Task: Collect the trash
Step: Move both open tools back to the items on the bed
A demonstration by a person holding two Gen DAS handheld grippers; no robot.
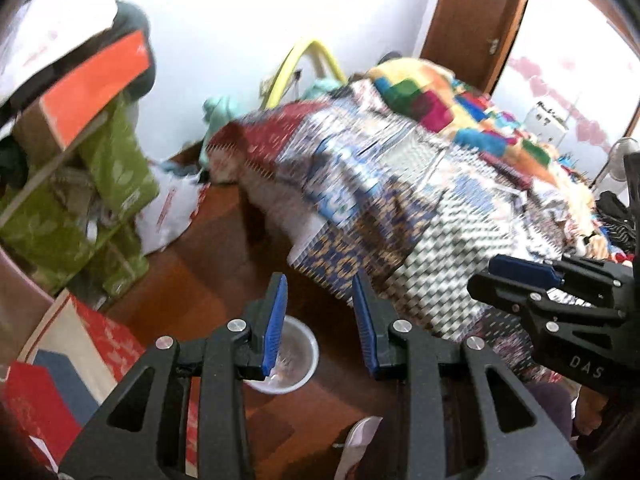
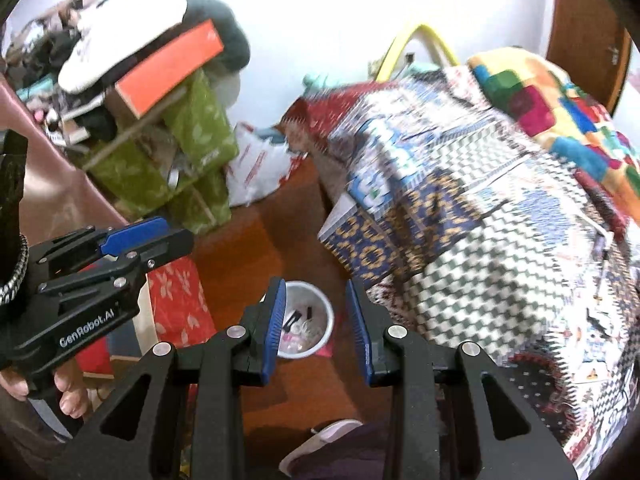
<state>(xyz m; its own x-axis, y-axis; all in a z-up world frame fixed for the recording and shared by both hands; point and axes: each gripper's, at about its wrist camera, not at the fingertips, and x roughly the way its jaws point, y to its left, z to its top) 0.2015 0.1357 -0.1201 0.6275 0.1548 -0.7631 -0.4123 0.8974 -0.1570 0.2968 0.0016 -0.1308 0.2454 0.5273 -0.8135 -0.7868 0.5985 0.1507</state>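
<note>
A small white trash bin (image 2: 308, 320) stands on the wooden floor beside the bed, with several small bits of trash inside. It also shows in the left wrist view (image 1: 294, 354), partly hidden by a finger. My left gripper (image 1: 320, 300) is open and empty, held above the bin. My right gripper (image 2: 316, 304) is open and empty, also above the bin. The right gripper shows from the side in the left wrist view (image 1: 520, 276). The left gripper shows from the side in the right wrist view (image 2: 132, 236).
A bed with a patterned quilt (image 2: 500, 220) fills the right. Green boxes (image 2: 192, 152) with an orange box (image 2: 168, 72) on top stand at the left. A white plastic bag (image 2: 260, 168) lies by the wall. A red box (image 2: 176, 304) sits near the bin. A slipper (image 2: 320, 436) is below.
</note>
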